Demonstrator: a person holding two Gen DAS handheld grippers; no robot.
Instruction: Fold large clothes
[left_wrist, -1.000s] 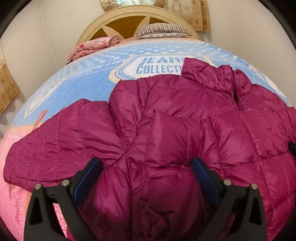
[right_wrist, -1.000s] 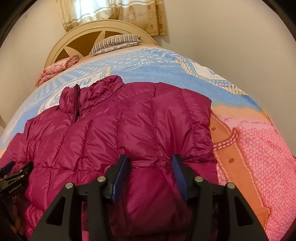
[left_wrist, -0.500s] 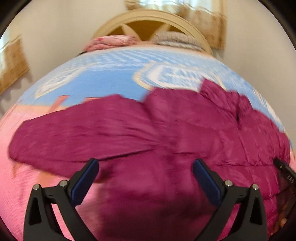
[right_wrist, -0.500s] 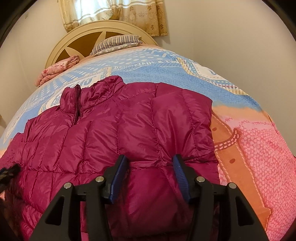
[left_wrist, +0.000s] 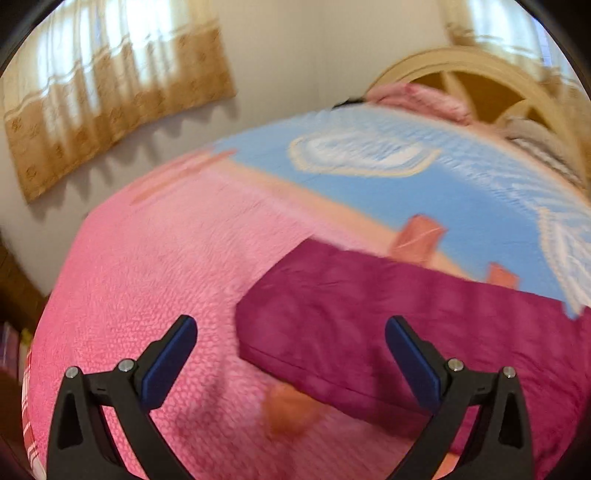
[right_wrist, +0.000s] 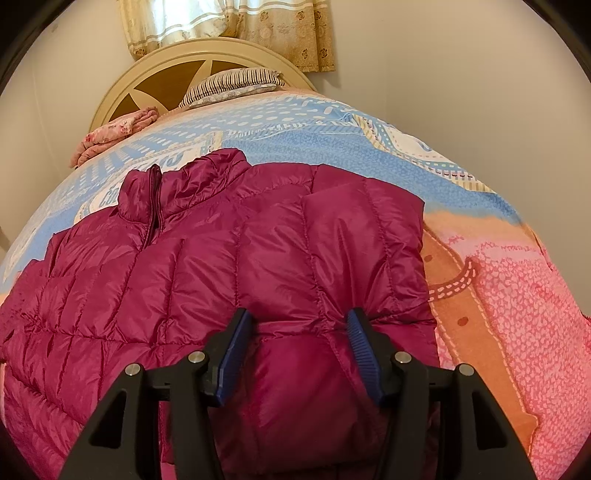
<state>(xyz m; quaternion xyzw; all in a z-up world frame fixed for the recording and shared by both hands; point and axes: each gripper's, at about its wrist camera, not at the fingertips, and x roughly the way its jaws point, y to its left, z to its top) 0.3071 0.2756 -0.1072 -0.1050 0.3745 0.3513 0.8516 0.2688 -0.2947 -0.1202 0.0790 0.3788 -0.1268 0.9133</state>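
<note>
A magenta quilted puffer jacket (right_wrist: 229, 266) lies flat on the bed, collar toward the headboard, its right sleeve folded in over the body. My right gripper (right_wrist: 299, 332) is partly closed with its blue pads pinching a bulge of the jacket's lower right part. In the blurred left wrist view the jacket's left sleeve (left_wrist: 369, 325) stretches out over the pink blanket. My left gripper (left_wrist: 290, 350) is wide open and empty, with the sleeve's cuff end between and just beyond its fingers.
The bed is covered by a pink, orange and blue blanket (right_wrist: 498, 314). A striped pillow (right_wrist: 232, 86) and folded pink cloth (right_wrist: 110, 133) lie by the headboard (right_wrist: 192, 62). A curtained window (left_wrist: 103, 107) and the bed's left edge show in the left wrist view.
My left gripper has swung left, off the jacket's body and out to the left sleeve's cuff. My right gripper has kept its pinch and barely moved.
</note>
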